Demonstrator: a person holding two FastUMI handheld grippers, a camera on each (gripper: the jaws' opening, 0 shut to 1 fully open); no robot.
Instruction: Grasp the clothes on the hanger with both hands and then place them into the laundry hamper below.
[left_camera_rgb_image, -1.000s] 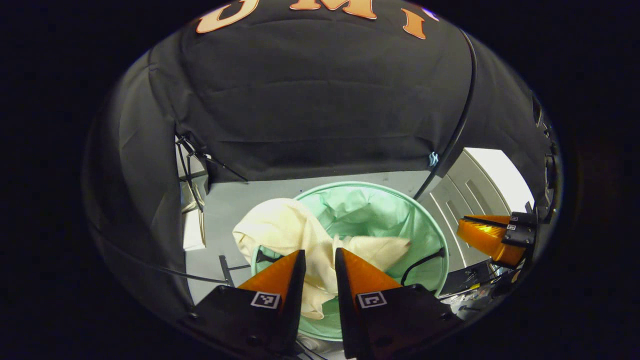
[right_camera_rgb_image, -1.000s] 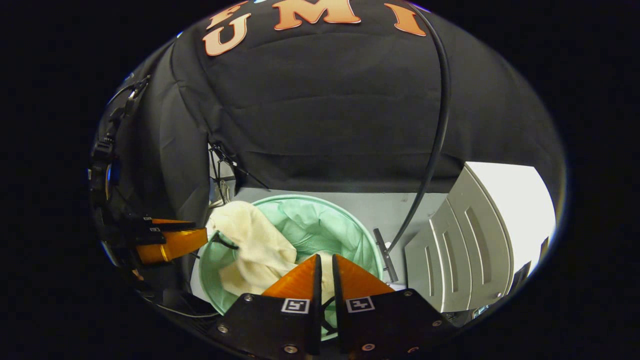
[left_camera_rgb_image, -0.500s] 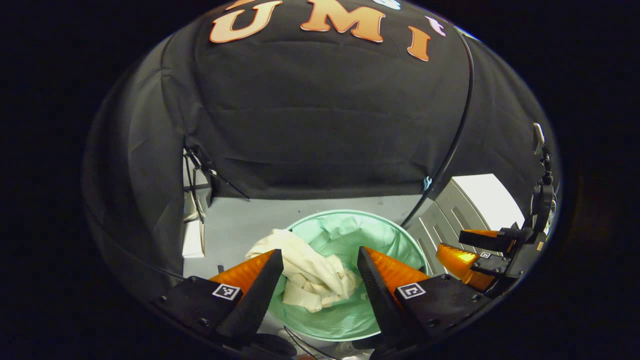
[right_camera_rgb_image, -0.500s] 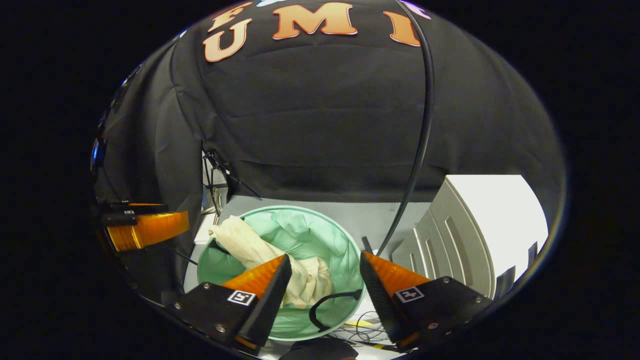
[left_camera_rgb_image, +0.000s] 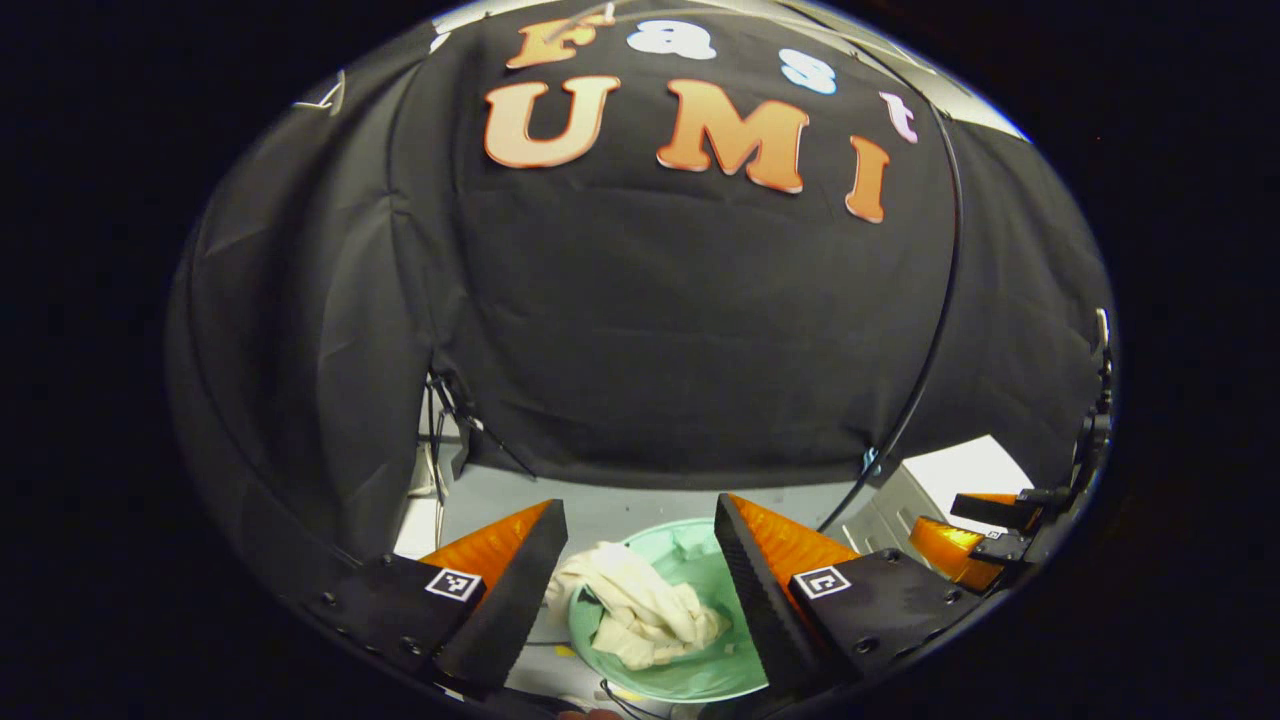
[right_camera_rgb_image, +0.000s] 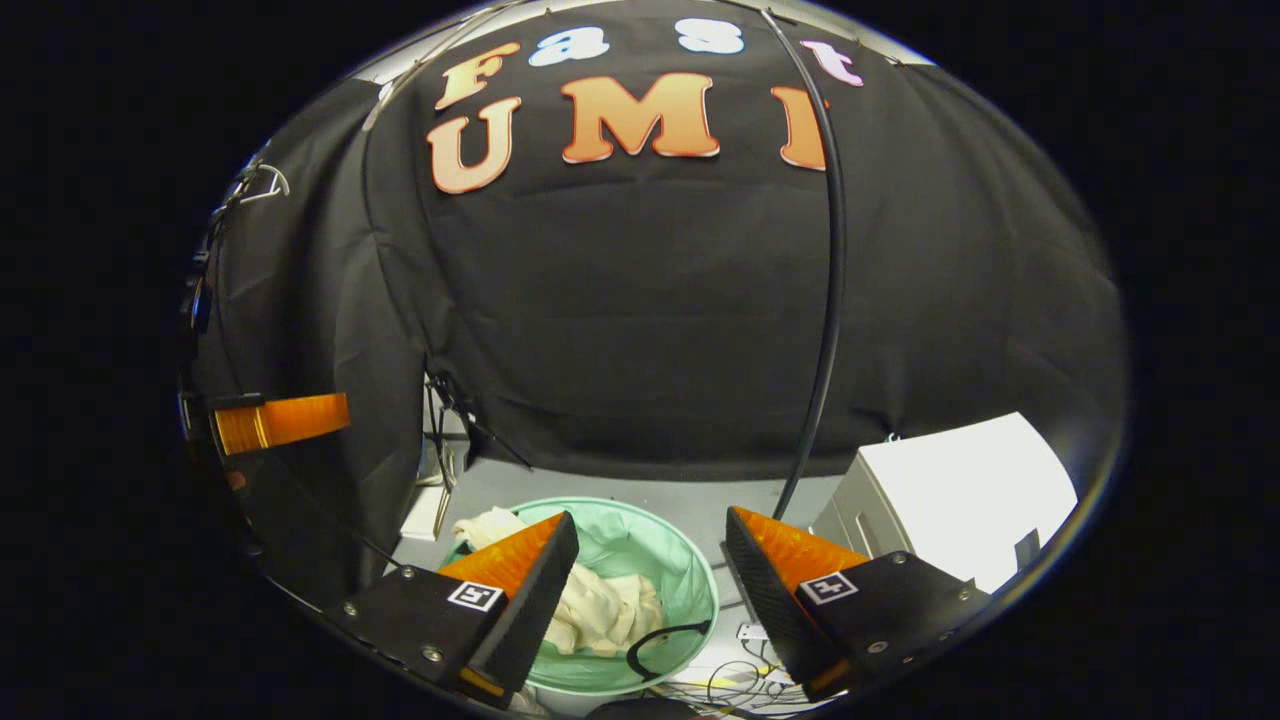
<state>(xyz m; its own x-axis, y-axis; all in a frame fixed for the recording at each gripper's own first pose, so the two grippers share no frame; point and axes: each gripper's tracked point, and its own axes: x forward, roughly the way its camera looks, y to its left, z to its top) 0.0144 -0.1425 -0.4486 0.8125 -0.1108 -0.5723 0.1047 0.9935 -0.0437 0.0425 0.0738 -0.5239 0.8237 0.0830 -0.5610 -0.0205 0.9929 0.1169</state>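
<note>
clothes (left_camera_rgb_image: 640, 610) are sitting crumpled inside the mint green laundry hamper (left_camera_rgb_image: 690, 680) down on the floor, one bit draped over its near-left rim. left tongs (left_camera_rgb_image: 635, 535) are spread wide apart with nothing between the fingers, hanging above the hamper. right tongs (right_camera_rgb_image: 650, 545) same deal, gaping and holding nothing. white cabinet (right_camera_rgb_image: 960, 490) is just beside the hamper, black cable (right_camera_rgb_image: 830, 300) hanging down the booth wall.

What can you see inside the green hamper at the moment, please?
A crumpled cream garment lies inside the hamper, one end draped toward its rim. The hamper's bottom under the cloth is covered, so anything beneath cannot be seen.
</note>
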